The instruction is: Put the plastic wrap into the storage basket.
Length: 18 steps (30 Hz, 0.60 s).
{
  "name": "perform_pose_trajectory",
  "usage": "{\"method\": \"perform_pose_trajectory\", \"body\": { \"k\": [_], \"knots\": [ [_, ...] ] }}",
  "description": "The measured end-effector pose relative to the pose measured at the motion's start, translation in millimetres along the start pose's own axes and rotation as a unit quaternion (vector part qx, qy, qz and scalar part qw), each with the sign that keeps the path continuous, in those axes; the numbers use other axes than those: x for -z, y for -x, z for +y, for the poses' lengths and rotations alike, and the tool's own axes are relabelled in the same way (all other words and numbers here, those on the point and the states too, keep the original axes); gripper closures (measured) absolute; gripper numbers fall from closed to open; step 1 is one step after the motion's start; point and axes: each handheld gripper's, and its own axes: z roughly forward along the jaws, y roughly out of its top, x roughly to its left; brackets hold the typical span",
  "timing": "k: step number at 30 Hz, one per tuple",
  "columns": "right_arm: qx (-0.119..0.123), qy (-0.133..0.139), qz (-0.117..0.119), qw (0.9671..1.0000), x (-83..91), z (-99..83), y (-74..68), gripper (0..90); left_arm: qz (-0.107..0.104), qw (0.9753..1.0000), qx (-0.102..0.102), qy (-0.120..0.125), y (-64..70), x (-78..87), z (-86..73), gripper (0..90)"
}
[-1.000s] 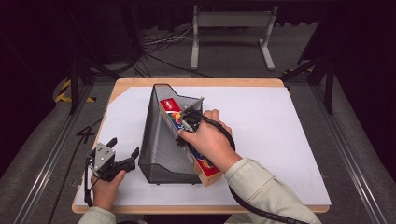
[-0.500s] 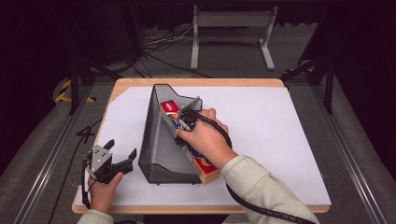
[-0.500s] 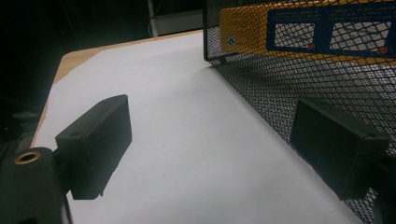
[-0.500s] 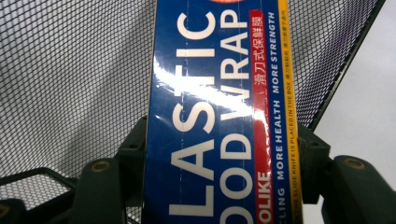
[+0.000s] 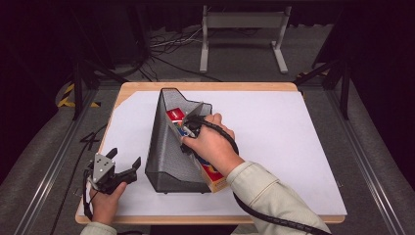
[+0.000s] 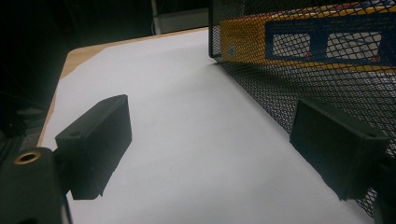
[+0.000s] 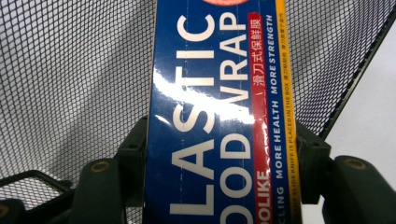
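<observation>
- Step in hand, as I read it: you are seating the plastic wrap box [image 7: 219, 116] inside the black mesh file holder [image 5: 169, 156].
- Your right gripper [image 5: 193, 128] has its 2 jaws closed on the box's long sides; in the right gripper view each jaw presses a side of the blue face with the white lettering.
- The box lies lengthwise in the holder, its far end against the tall back wall, its near orange end at the holder's low open front near your right sleeve [image 5: 264, 188].
- Your left gripper [image 5: 121, 169] rests on the white sheet [image 5: 293, 132] just beside the holder's left wall, jaws wide apart, holding nothing. In the left gripper view 1 jaw sits near the mesh; contact cannot be told.
- Next move, my guess: let the box settle on the holder's floor, open the right jaws, back out without dragging the box. Steady the holder with the left gripper if it shifts.
</observation>
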Motion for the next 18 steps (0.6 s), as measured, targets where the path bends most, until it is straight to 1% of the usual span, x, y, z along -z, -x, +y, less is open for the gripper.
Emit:
{"method": "perform_pose_trajectory", "body": {
  "k": [3,5,7,13,18],
  "knots": [
    [0.006,0.001,-0.002,1.0000,0.0,0.3,-0.1,38.6,0.000,1.0000,0.000,0.001,-0.4,1.0,-0.3,13.7],
    [0.009,0.007,-0.002,0.9999,1.1,0.4,0.1,37.2,0.002,1.0000,0.003,0.001,-0.7,1.3,-0.4,13.7],
    [0.011,0.023,0.003,0.9997,4.3,0.4,1.1,32.4,0.000,1.0000,0.003,0.001,-0.7,0.9,-0.4,13.7],
    [0.014,0.047,0.023,0.9986,15.3,-0.9,3.7,22.9,-0.002,1.0000,-0.001,-0.002,0.0,-0.6,0.1,13.7],
    [0.025,0.063,0.027,0.9973,21.5,-2.6,3.7,19.7,-0.001,1.0000,-0.001,-0.001,0.3,-1.1,0.1,13.7]
  ]
}}
